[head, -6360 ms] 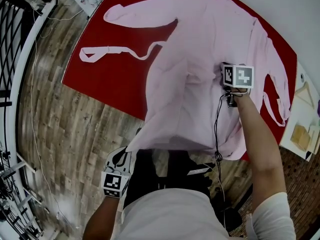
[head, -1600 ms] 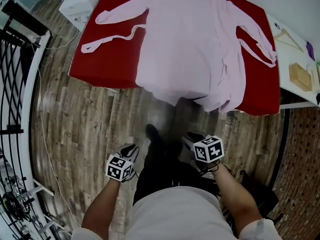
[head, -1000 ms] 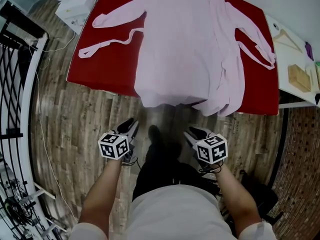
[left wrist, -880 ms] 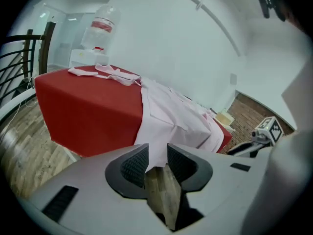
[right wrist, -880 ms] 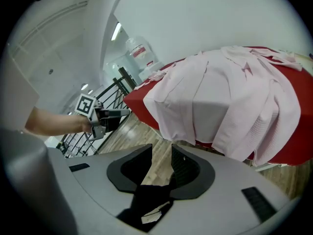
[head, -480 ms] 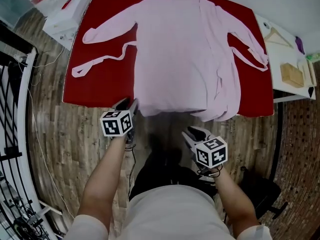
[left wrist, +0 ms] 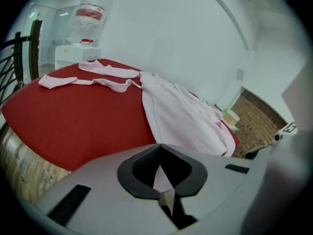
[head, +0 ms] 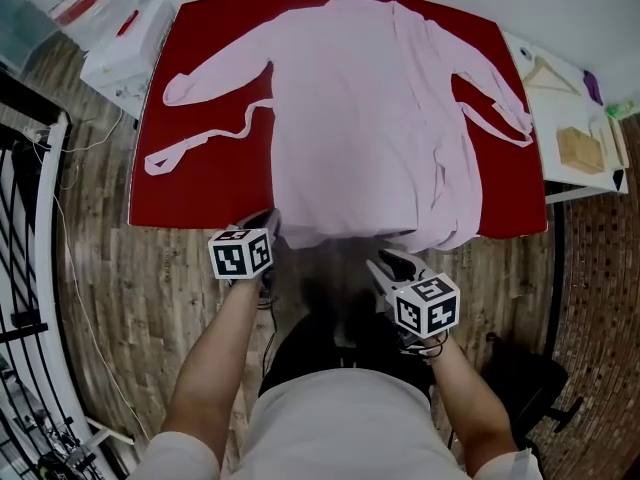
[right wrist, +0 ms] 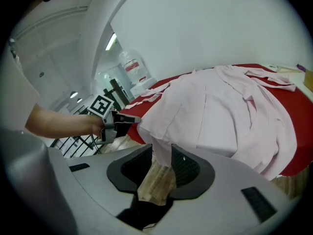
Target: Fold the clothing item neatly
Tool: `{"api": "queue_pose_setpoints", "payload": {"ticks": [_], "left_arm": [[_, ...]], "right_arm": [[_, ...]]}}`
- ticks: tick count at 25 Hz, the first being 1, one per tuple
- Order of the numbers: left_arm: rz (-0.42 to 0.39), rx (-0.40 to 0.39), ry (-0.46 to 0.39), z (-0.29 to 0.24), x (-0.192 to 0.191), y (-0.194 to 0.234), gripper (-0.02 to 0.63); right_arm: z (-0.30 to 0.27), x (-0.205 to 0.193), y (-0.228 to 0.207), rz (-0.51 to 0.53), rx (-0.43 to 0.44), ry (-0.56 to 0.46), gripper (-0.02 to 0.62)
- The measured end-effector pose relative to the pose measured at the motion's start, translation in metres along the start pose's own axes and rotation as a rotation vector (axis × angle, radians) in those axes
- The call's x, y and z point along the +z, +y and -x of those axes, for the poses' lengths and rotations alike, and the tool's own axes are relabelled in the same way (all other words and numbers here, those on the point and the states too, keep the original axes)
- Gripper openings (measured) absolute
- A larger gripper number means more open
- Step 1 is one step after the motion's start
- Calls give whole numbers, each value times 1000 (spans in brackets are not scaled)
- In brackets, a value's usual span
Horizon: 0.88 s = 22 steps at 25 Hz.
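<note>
Pink robe (head: 380, 108) spread flat on red table (head: 200, 183), upper centre of head view; hem hangs over near edge. Belt (head: 205, 140) trails left across table. Left gripper (head: 266, 222) at hem's lower-left corner, left of centre; jaws have just been closing, now pinched together on robe corner. Right gripper (head: 386, 262) lower centre-right, just under hanging hem; jaws partway apart, hem fold between them in right gripper view, pads not pressing. Wood floor (head: 90, 268) below.
</note>
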<state>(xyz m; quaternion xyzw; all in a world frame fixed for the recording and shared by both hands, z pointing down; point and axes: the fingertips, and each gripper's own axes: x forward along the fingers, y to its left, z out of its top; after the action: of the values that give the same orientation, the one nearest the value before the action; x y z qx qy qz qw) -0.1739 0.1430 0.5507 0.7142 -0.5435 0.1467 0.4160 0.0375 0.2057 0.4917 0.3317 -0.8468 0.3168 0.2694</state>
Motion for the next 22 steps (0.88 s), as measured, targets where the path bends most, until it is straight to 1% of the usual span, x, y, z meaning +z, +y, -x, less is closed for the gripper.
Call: {"api": "queue_pose_setpoints", "payload": {"ticks": [3, 6, 10, 16, 19, 22], "left_arm": [[48, -34, -49, 12, 5, 0, 7], [63, -44, -69, 20, 8, 5, 6], [60, -3, -69, 28, 8, 21, 6], [50, 51, -55, 40, 6, 41, 6], [56, 79, -49, 44, 2, 50, 6], [40, 67, -45, 42, 3, 48, 6]], "right_arm": [[1, 5, -3, -3, 9, -12, 104], [1, 10, -12, 1, 17, -19, 104], [2, 20, -27, 7, 19, -20, 103], [9, 34, -56, 3, -6, -31, 103], [15, 31, -76, 5, -32, -19, 103], [23, 25, -96, 8, -79, -2, 104]]}}
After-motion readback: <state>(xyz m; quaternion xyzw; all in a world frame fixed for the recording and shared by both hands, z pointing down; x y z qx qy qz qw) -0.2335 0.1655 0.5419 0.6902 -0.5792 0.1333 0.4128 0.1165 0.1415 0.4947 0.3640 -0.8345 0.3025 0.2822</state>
